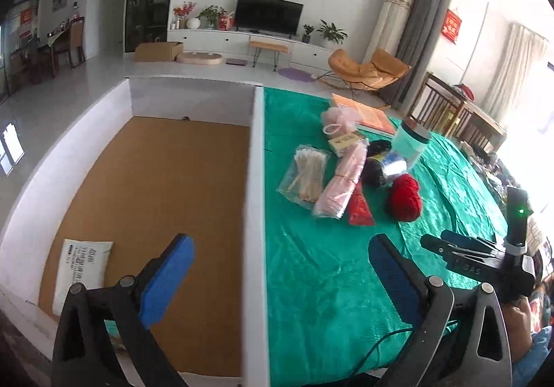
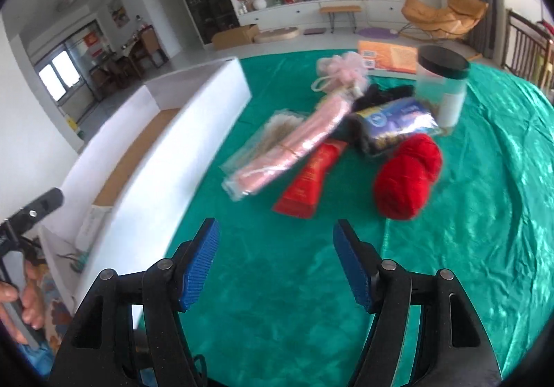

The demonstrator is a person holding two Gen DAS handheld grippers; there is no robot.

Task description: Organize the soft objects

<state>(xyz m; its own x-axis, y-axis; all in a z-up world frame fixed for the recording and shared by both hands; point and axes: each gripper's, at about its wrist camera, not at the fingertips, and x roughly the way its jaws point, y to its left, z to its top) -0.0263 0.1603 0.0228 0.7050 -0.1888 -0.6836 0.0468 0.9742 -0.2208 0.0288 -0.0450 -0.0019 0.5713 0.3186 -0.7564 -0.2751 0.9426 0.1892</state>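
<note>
Far left: white box (image 1: 258, 158) with cardboard floor, 1 white pouch (image 1: 83, 269) lying in its near-left corner. Left gripper (image 1: 280, 269) hovering over the box's right wall, jaws wide apart, holding nothing. Right of the wall, on the green cloth (image 1: 329, 283): clear packet of sticks (image 1: 306, 175), pink roll (image 1: 342, 182) in slick film, red tube (image 1: 360, 210), then red yarn (image 2: 408, 175), nearest the right gripper (image 2: 277, 265), likewise wide open and empty. Yarn probably light, squashy, easy to pinch across its middle; film-wrapped roll likely slippery. Behind: pink puff (image 2: 342, 71), blue pack (image 2: 398, 120), jar (image 2: 443, 89), orange book (image 2: 387, 56). Jar possibly tippable if bumped.
</note>
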